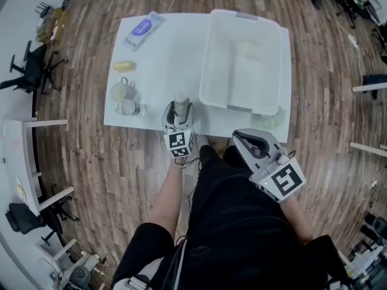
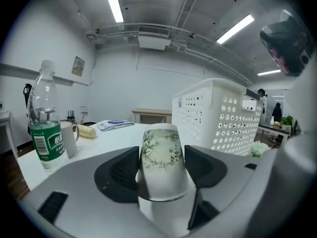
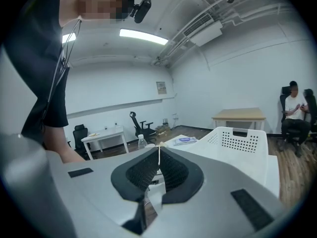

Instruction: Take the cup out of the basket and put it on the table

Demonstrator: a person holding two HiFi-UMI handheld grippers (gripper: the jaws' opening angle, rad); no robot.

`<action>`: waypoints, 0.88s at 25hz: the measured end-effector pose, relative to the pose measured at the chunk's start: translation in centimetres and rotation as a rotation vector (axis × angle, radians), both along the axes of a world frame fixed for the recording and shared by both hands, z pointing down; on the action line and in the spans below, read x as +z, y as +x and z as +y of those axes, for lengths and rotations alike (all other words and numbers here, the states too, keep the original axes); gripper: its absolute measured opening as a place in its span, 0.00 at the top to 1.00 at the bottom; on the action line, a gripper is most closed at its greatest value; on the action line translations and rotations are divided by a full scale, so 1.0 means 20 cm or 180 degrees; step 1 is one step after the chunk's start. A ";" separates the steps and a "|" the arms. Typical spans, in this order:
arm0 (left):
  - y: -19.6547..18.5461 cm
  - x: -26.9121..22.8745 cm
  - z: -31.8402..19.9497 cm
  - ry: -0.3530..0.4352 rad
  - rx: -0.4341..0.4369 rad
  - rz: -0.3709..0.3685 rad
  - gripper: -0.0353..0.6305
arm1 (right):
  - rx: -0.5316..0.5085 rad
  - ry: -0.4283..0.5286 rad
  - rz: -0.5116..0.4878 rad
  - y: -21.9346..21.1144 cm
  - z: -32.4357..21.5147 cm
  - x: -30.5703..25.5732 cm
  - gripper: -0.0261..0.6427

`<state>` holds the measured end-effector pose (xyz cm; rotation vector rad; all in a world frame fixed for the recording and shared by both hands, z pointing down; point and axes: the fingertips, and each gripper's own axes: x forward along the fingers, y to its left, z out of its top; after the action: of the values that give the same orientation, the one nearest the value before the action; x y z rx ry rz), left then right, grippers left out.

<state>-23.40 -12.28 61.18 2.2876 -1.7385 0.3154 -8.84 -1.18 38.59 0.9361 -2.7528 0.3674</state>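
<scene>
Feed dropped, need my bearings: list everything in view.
Table: 1, white, on wood floor.
Basket: 1, white, perforated, table's right part.
Cup: 1, white with green leaf print, upside down, held at table's near edge.
Bottle: 1, clear, green label, table's left near corner.
Mug: 1, pale, beside bottle.
Yellow item: 1, behind mug.
Packet: 1, blue and white, far left corner.
Left gripper: 1, grey, shut on cup.
Right gripper: 1, grey, shut, empty, off the table.

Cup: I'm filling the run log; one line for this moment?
left gripper: shut on cup | cup: outside basket, at table edge | right gripper: shut, empty
</scene>
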 end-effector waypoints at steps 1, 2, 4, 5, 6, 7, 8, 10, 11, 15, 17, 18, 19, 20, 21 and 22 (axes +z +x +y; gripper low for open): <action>0.00 0.02 -0.01 -0.0020 0.0000 0.0007 0.51 | -0.0016 -0.0010 -0.0002 -0.02 0.00 0.00 0.92; 0.00 0.04 -0.01 -0.0044 -0.0001 0.0011 0.51 | -0.0031 -0.0030 0.0009 -0.03 0.01 0.01 0.92; 0.00 0.09 -0.02 -0.0119 0.0000 0.0007 0.51 | -0.0050 -0.0066 0.0042 -0.05 0.00 0.03 0.92; -0.01 0.12 -0.01 -0.0169 0.0004 0.0000 0.51 | -0.0048 -0.0074 0.0051 -0.05 0.00 0.04 0.92; -0.01 0.15 -0.01 -0.0221 0.0009 -0.0011 0.51 | -0.0042 -0.0081 0.0056 -0.05 -0.01 0.04 0.92; -0.01 0.17 0.00 -0.0260 0.0012 -0.0020 0.51 | -0.0037 -0.0090 0.0064 -0.05 -0.01 0.04 0.92; -0.01 0.19 0.00 -0.0272 0.0011 -0.0019 0.51 | -0.0041 -0.0098 0.0080 -0.04 -0.01 0.05 0.92; -0.02 0.20 0.01 -0.0254 0.0002 -0.0021 0.51 | -0.0049 -0.0102 0.0105 -0.04 -0.02 0.06 0.92; -0.02 0.21 0.01 -0.0253 -0.0001 -0.0049 0.51 | -0.0043 -0.0096 0.0104 -0.05 -0.02 0.05 0.92; -0.02 0.26 0.06 -0.0293 0.0012 -0.0175 0.50 | -0.0110 -0.0082 0.0127 -0.07 -0.02 0.07 0.92; -0.02 0.25 0.09 -0.0279 0.0005 -0.0128 0.50 | -0.0113 -0.0089 0.0123 -0.08 -0.01 0.07 0.92; -0.03 0.24 0.10 -0.0287 -0.0002 -0.0101 0.50 | -0.0114 -0.0094 0.0125 -0.08 -0.02 0.07 0.92; -0.03 0.24 0.11 -0.0297 -0.0001 -0.0079 0.50 | -0.0119 -0.0102 0.0135 -0.07 -0.02 0.07 0.92; -0.02 0.24 0.12 -0.0302 0.0013 -0.0070 0.49 | -0.0124 -0.0108 0.0144 -0.07 -0.02 0.07 0.92; -0.02 0.24 0.12 -0.0306 0.0033 -0.0077 0.48 | -0.0124 -0.0109 0.0144 -0.07 -0.02 0.07 0.92; -0.02 0.24 0.13 -0.0306 0.0050 -0.0096 0.48 | -0.0118 -0.0106 0.0135 -0.07 -0.02 0.07 0.92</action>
<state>-23.86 -9.75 66.05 2.2408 -1.6821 0.4289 -10.27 -1.58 39.99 0.8732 -2.7132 0.3814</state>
